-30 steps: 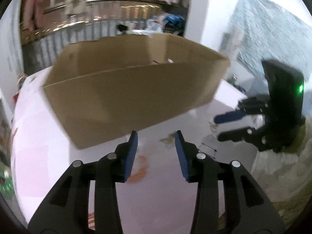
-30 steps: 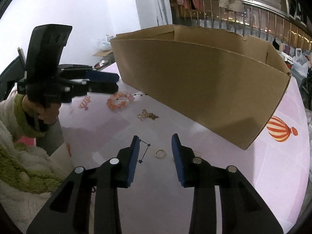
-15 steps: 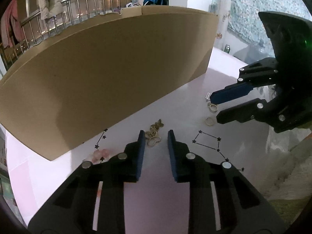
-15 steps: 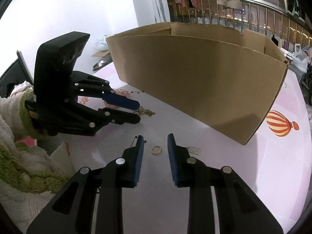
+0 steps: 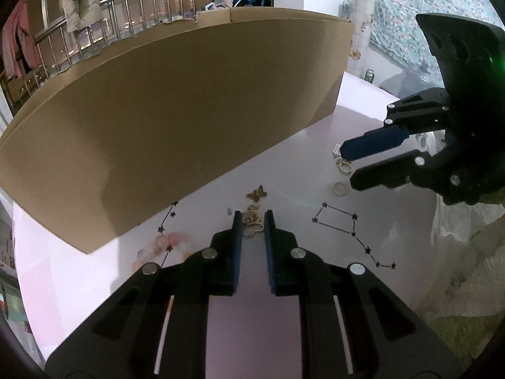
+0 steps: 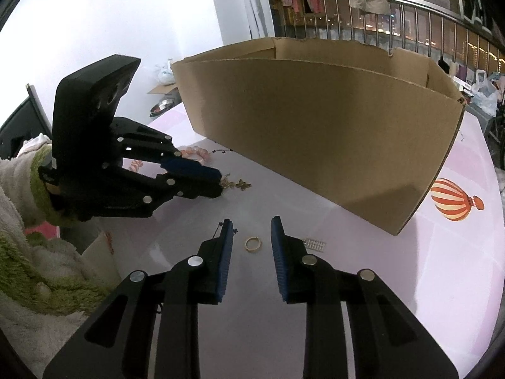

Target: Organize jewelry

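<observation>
The left gripper [image 5: 253,221] had just been closing around the gold butterfly-charm chain [image 5: 254,218] lying on the pink table [image 5: 394,208], seemingly to lift it toward the tall brown cardboard box [image 5: 176,120]; whether the pads pressed it I could not tell; the right gripper [image 6: 251,228] stood open, straddling the plain gold ring [image 6: 253,243], untouched, ready to pinch.

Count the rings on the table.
2, both at the right hand-held gripper's tips: one ring between them, a second ring just outside. Right wrist view shows only one; others may be hidden.
</observation>
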`<state>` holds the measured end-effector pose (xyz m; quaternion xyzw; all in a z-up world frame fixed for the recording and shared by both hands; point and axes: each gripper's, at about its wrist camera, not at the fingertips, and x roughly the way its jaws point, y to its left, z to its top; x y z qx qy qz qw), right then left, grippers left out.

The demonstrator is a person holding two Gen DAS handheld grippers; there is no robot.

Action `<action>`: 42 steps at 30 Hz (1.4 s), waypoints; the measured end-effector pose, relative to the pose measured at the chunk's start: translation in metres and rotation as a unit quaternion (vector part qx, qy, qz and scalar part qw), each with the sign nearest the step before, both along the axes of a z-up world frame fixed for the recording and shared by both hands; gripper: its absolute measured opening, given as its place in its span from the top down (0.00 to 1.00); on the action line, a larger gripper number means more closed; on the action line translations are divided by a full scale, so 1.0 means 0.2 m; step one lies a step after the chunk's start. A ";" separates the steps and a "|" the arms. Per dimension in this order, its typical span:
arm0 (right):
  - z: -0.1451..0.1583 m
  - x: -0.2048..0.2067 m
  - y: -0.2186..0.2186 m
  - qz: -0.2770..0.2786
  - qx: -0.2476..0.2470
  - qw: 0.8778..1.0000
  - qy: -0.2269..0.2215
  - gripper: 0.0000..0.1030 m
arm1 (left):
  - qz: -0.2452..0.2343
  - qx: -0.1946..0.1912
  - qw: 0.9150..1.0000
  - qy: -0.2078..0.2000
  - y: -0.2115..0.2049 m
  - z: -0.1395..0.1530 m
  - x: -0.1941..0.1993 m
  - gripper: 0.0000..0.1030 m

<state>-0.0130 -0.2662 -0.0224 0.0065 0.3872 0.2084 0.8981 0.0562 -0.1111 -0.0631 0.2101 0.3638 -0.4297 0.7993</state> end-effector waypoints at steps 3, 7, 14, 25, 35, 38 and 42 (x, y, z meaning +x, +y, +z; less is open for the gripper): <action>0.00 0.00 0.00 0.001 -0.004 1.000 0.000 0.76 | 0.002 -0.005 1.000 -0.002 0.02 0.01 -0.02 0.88; 0.00 0.00 0.01 0.001 -0.009 1.000 -0.002 0.76 | 0.007 -0.025 1.000 -0.010 0.05 0.05 -0.04 0.88; 0.01 0.01 0.02 0.002 -0.009 1.000 -0.003 0.76 | 0.011 -0.052 0.998 -0.019 0.10 0.10 -0.05 0.88; -0.02 0.04 0.05 0.035 -0.027 0.999 -0.002 0.83 | 0.011 -0.055 0.998 -0.019 0.11 0.10 -0.06 0.88; -0.03 0.05 0.06 0.065 -0.049 0.997 0.007 0.85 | 0.015 -0.052 0.999 -0.009 0.11 0.08 -0.03 0.88; -0.04 0.04 0.04 0.073 -0.052 0.996 0.010 0.85 | 0.014 -0.049 0.999 -0.005 0.10 0.07 -0.03 0.88; -0.04 0.05 0.04 0.090 -0.057 0.994 0.013 0.85 | 0.013 -0.047 0.999 -0.003 0.10 0.06 -0.03 0.88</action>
